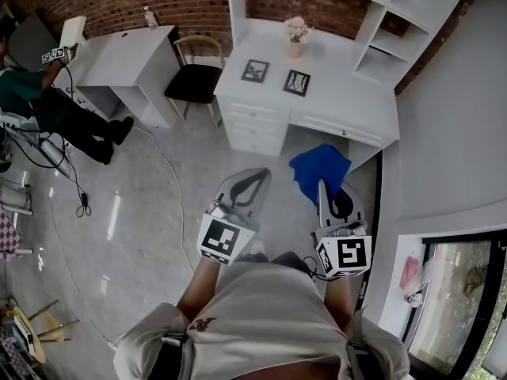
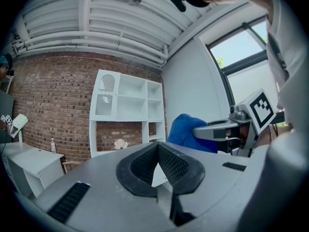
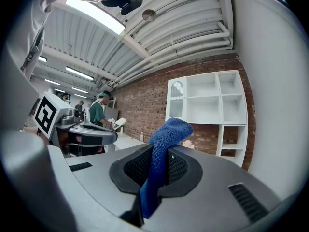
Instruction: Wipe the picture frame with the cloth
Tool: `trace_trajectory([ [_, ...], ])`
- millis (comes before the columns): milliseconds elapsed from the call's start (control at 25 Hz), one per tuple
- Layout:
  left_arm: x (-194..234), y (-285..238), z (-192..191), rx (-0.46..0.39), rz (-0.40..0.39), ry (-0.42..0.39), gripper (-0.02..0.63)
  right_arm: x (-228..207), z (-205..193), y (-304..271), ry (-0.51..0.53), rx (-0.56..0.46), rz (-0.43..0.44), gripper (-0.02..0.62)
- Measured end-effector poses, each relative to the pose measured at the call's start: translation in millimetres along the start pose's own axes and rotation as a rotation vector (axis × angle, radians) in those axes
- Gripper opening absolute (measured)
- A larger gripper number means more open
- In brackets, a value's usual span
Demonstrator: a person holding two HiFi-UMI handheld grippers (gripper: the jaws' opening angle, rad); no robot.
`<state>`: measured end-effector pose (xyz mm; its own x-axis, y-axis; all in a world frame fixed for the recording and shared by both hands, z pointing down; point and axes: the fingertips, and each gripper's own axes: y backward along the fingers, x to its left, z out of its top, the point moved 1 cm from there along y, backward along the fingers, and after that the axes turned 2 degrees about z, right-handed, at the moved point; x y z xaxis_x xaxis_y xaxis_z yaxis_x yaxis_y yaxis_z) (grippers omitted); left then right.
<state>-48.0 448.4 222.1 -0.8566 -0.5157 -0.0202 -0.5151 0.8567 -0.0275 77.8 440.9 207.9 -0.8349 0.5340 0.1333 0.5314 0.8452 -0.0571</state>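
Observation:
Two dark picture frames stand on the white desk [image 1: 341, 58]: one to the left [image 1: 255, 70], one to the right [image 1: 297, 82]. Both are well ahead of me. My right gripper [image 1: 322, 187] is shut on a blue cloth [image 1: 319, 170], which bunches out past its tips over the floor before the desk. In the right gripper view the cloth [image 3: 166, 134] runs up between the jaws of the right gripper [image 3: 159, 151]. My left gripper [image 1: 259, 175] is held level beside it, shut and empty. In its own view, the left gripper [image 2: 158, 150] has its tips together.
A vase of pale flowers [image 1: 297, 34] stands behind the frames, under white shelving [image 1: 396, 38]. A black-seated chair [image 1: 194, 77] sits left of the desk drawers [image 1: 253, 129]. Further left are a second white table [image 1: 131, 58], a seated person [image 1: 47, 101] and a cable [image 1: 170, 172] on the floor.

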Motion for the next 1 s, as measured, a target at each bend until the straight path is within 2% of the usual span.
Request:
trace_trajectory([
  [480, 17.5, -33.5, -1.3, -0.007, -0.027, 0.011, 0.001, -16.2, -7.3, -26.1, 0.003, 0.032, -0.024, 0.028],
  [1000, 41.8, -102.5, -6.2, 0.013, -0.002, -0.004, 0.002, -70.1, -19.1, -82.2, -0.021, 0.027, -0.001, 0.028],
])
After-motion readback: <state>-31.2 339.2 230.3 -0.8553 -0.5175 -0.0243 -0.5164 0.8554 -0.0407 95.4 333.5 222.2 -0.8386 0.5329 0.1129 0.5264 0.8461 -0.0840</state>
